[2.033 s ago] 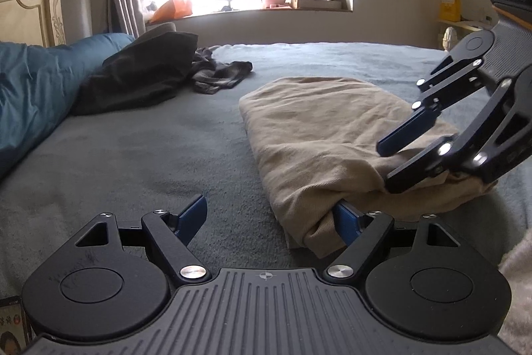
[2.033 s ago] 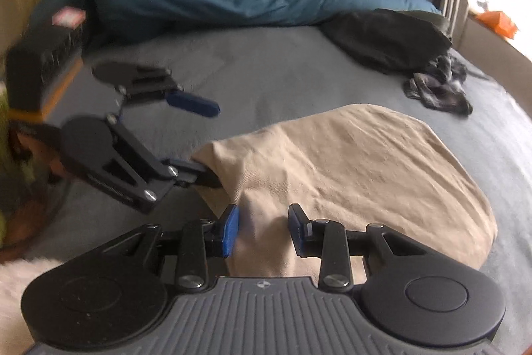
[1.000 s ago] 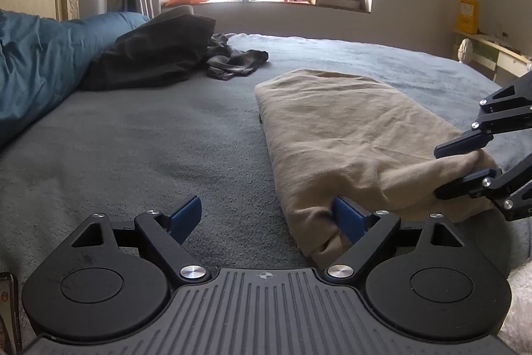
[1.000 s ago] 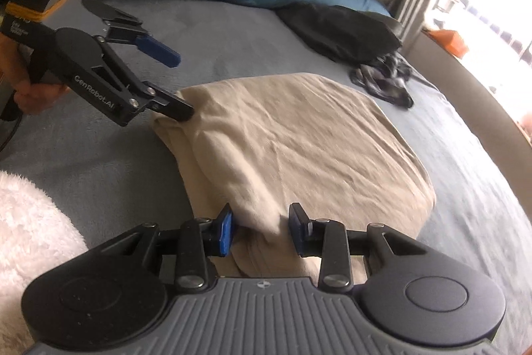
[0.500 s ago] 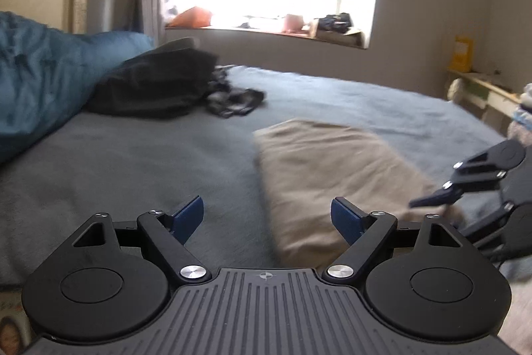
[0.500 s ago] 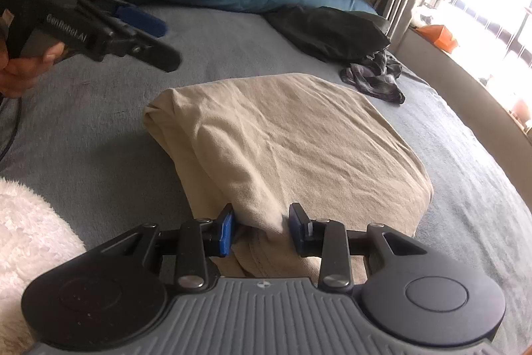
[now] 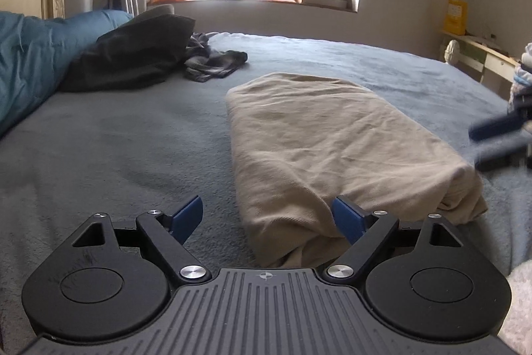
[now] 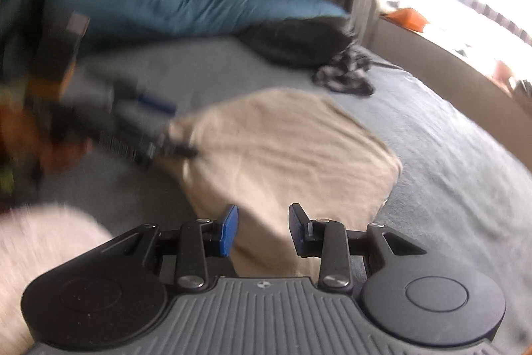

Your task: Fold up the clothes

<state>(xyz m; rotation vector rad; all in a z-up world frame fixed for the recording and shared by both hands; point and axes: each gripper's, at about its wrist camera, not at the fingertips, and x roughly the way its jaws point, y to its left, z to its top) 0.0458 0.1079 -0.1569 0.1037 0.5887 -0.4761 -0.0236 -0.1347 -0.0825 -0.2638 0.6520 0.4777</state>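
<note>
A folded beige garment [image 7: 332,138] [image 8: 282,148] lies lengthwise on the grey bed [image 7: 116,148]. My left gripper [image 7: 267,215] is open wide at its near left corner. One blue pad [image 7: 345,218] rests against the cloth's end and the other hangs over bare bedding. In the blurred right wrist view the left gripper [image 8: 173,127] shows with its lower finger at that corner. My right gripper [image 8: 264,228] hovers above the near right corner. Its jaws stand partly apart with nothing pinched. It is a blur at the left wrist view's right edge [image 7: 492,140], clear of the cloth.
A teal duvet [image 7: 23,55] and a black bundle [image 7: 133,55] lie at the head of the bed. Crumpled dark grey clothing [image 7: 212,62] sits beyond the beige garment. A white fluffy cover [image 8: 43,242] lies at the near edge. A low shelf [image 7: 472,52] stands to the right.
The right gripper has lifted off the garment's near fold and rolled, with no cloth coming up. The left gripper rose off the corner half a second ago and is back down at it.
</note>
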